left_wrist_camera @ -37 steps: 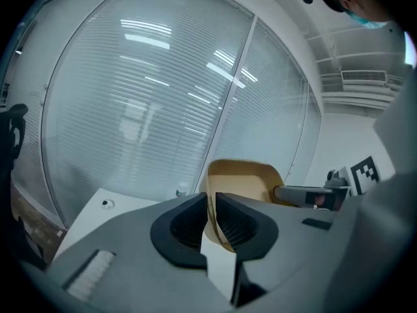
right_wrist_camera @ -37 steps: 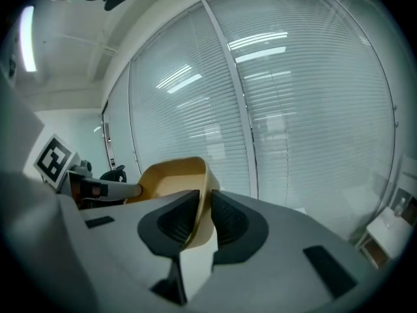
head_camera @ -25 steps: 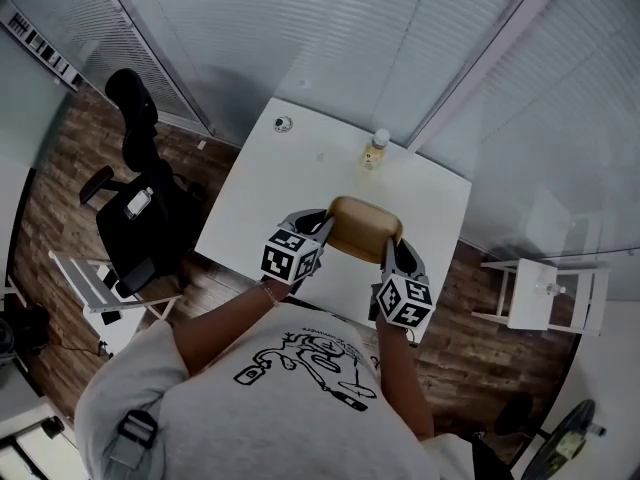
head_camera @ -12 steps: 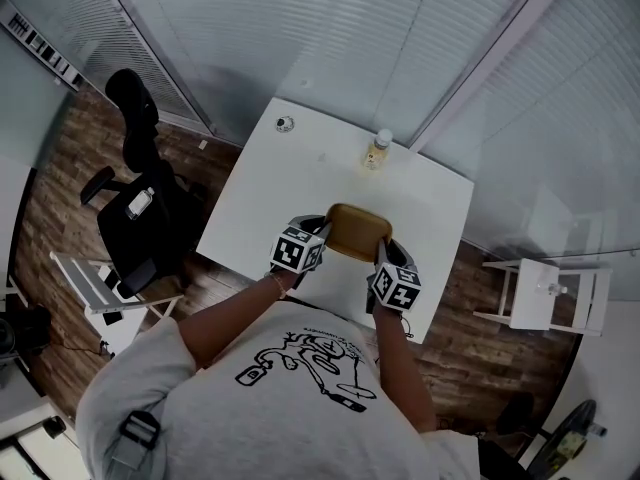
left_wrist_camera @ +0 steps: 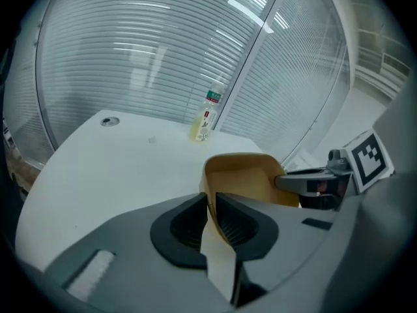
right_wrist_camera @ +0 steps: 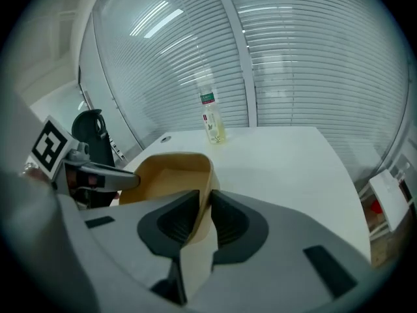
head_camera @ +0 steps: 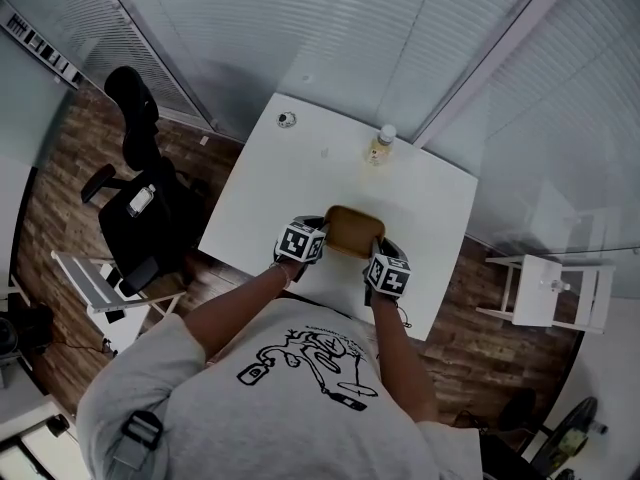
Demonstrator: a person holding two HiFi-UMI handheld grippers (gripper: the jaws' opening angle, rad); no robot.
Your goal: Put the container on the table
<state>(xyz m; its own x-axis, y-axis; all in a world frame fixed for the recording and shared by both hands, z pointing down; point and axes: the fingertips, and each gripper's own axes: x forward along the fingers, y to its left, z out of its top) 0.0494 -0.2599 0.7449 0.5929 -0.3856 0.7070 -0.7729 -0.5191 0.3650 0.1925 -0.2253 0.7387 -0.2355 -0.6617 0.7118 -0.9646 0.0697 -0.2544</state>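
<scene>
Clenching the fingers (left_wrist_camera: 186,223) of the left gripper (left_wrist_camera: 212,208) on the thin left wall of the tan container (left_wrist_camera: 244,178), holding it low at the bench (head_camera: 290,173), on the near side of the bottle (head_camera: 379,146), touchdown not being discernible. Clenching the fingers (right_wrist_camera: 229,225) of the right gripper (right_wrist_camera: 202,217) on the opposite wall. Likely risking a tilt or drop by releasing one side first, buckling the soft wall by squeezing harder, overhanging the edge by settling too far from the bottle.

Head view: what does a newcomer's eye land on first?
The tan container at the white table's near side, pinched on opposite rims by the left hand-held gripper and right hand-held gripper. Then the bottle upright near the far edge. A black office chair stands left of the table.
</scene>
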